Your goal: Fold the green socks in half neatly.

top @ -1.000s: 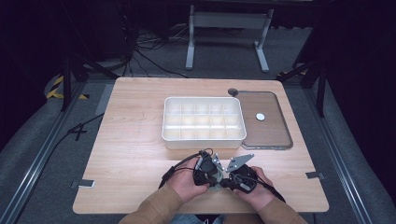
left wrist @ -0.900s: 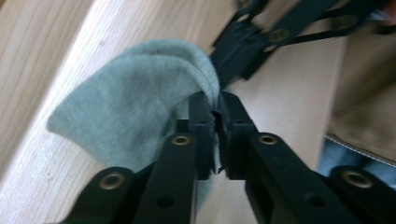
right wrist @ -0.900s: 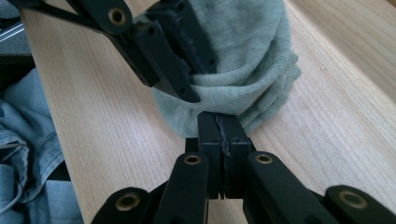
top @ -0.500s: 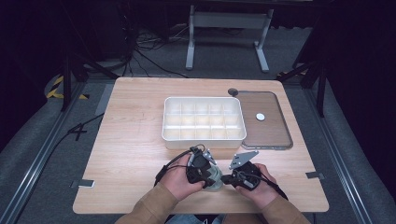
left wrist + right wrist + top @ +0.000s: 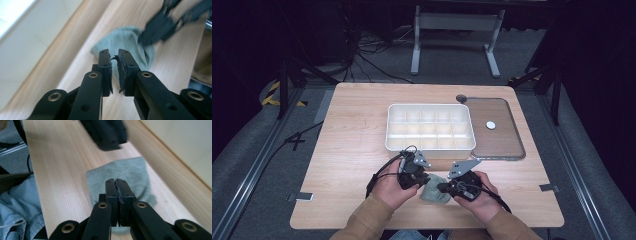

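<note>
Grey-green folded cloth (image 5: 435,192) lies between both grippers; left gripper (image 5: 114,58) is slightly spread just before it; right gripper (image 5: 116,185), pressed together, hovers above; a shallow pinch could slip off.

You see a small grey-green cloth (image 5: 435,191) lying soft and folded on the wooden worktop (image 5: 352,150). It sits right between your two sets of fingers, just in front of the left ones (image 5: 104,65) and under the tips of the right ones (image 5: 111,192).
</note>
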{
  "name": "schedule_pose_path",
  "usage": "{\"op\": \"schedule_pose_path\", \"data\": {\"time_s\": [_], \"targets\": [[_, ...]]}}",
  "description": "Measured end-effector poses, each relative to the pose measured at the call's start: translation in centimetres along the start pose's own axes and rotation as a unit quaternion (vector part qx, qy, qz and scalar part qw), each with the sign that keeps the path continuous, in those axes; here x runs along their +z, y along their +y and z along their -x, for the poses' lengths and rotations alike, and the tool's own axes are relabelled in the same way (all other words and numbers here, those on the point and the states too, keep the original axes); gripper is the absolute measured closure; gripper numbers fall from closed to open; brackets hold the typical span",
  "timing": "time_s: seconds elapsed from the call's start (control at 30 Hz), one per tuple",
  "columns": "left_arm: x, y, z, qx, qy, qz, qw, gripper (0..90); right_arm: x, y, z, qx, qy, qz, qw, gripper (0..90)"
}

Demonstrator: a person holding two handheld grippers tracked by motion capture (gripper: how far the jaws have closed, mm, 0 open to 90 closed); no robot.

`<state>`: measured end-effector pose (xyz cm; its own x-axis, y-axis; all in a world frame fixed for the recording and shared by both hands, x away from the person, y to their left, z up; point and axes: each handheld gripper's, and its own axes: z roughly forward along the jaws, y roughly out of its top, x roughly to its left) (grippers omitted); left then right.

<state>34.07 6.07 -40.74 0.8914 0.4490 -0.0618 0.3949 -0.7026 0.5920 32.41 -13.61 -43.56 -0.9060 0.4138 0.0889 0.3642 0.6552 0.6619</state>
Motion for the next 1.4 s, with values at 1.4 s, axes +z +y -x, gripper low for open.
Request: {"op": "schedule_pose_path", "data": {"time_s": [1.4], "targets": [[4.0, -0.7, -0.1, 0.060, -0.011, -0.081, 0.9948, 79.4, 0.9, -1.3, 2.0, 0.002, -0.013, -0.046, 0.9989, 89.4]]}}
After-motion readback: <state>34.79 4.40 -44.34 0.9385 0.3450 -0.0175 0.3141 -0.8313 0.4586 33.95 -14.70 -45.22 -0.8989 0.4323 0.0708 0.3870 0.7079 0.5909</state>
